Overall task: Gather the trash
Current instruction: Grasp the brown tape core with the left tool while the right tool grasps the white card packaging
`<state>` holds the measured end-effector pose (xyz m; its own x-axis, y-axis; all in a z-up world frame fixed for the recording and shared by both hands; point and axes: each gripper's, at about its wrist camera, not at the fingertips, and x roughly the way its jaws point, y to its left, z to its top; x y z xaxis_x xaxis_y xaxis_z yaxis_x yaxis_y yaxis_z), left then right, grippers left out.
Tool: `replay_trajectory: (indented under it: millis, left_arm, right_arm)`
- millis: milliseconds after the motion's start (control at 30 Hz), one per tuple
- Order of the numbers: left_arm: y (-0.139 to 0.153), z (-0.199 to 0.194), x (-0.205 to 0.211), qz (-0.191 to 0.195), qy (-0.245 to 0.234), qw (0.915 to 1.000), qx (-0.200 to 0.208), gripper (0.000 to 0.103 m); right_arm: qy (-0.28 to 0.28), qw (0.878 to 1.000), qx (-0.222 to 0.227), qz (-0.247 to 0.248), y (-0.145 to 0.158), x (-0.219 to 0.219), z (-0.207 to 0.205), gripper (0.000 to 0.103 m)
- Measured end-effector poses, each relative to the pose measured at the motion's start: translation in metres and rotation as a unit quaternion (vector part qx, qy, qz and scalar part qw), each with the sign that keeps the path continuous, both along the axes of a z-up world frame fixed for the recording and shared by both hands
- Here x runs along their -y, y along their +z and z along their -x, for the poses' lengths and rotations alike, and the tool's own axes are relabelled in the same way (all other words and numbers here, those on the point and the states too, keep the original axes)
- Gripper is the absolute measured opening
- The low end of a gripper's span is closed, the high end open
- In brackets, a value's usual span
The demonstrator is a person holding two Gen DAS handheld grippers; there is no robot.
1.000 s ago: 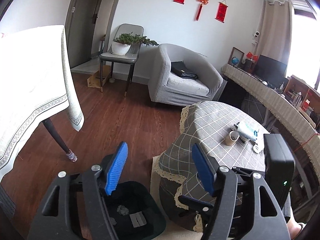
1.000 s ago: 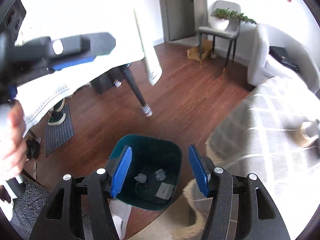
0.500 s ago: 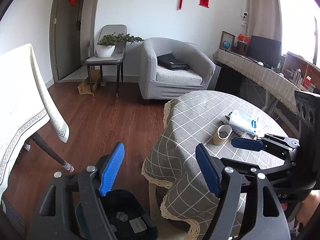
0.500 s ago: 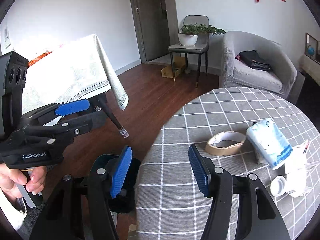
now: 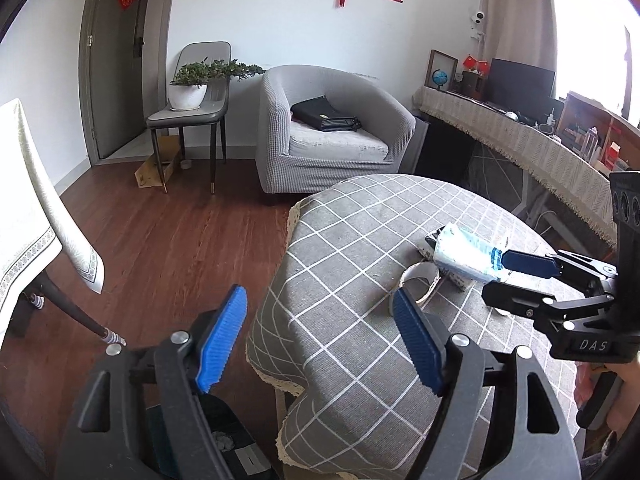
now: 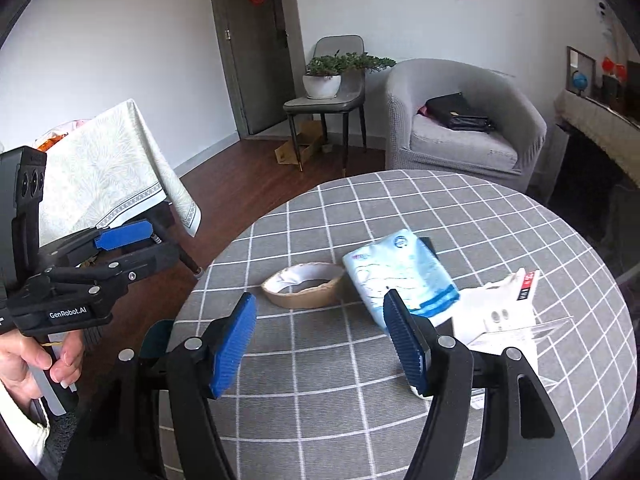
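Right gripper over the near edge of the round table, jaws have just been opening, nothing between them. Left gripper also wide and empty, hanging at the table's left edge above the bin. Bin on the floor holds a few crumpled scraps. Farther on the cloth: tape roll, tissue pack, white wrappers. Judgement: partly done; table items not yet collected.

Both wrist views angled down, near, sharing checked table.
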<state>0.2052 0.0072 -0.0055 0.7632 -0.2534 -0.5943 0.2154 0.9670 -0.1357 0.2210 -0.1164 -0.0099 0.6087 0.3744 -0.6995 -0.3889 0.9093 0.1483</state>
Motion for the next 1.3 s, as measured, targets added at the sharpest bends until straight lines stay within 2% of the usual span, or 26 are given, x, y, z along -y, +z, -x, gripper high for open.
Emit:
replay_trajectory:
  millis: [167, 233, 333, 433, 667, 733, 900, 1000, 1300]
  left_arm:
    - [-0.005, -0.013, 0.024, -0.005, -0.018, 0.9998, -0.011, 0.078]
    - [-0.008, -0.018, 0.035, -0.006, -0.028, 0.9995, -0.016, 0.078]
    - [-0.016, -0.026, 0.054, -0.015, -0.047, 0.9983, -0.031, 0.078]
    - [-0.025, -0.035, 0.068, -0.027, -0.060, 0.9970, -0.042, 0.078]
    - [-0.033, -0.053, 0.089, -0.028, -0.085, 0.9941, -0.061, 0.076]
    - [-0.035, -0.055, 0.093, -0.029, -0.092, 0.9932, -0.065, 0.072]
    - [-0.039, -0.064, 0.096, -0.014, -0.096, 0.9924, -0.076, 0.051]
    - [-0.041, -0.067, 0.099, -0.017, -0.093, 0.9926, -0.075, 0.044]
    - [-0.040, -0.067, 0.099, -0.014, -0.091, 0.9931, -0.073, 0.040]
  right_arm:
    - [-0.025, 1.000, 0.013, 0.003, 0.005, 0.029, -0.002, 0.075]
    - [-0.034, 0.999, 0.018, 0.005, 0.008, 0.037, -0.004, 0.083]
    - [-0.047, 0.999, 0.025, 0.012, 0.010, 0.052, -0.003, 0.090]
    - [-0.054, 0.998, 0.024, 0.015, 0.009, 0.065, -0.003, 0.090]
    - [-0.071, 0.997, 0.008, 0.003, 0.007, 0.093, -0.009, 0.091]
    - [-0.072, 0.997, 0.001, 0.000, 0.005, 0.099, -0.012, 0.091]
    - [-0.068, 0.998, -0.014, 0.003, -0.004, 0.105, -0.019, 0.093]
    - [-0.059, 0.998, -0.028, -0.001, -0.011, 0.106, -0.022, 0.094]
    - [-0.044, 0.997, -0.052, 0.025, -0.027, 0.097, -0.027, 0.097]
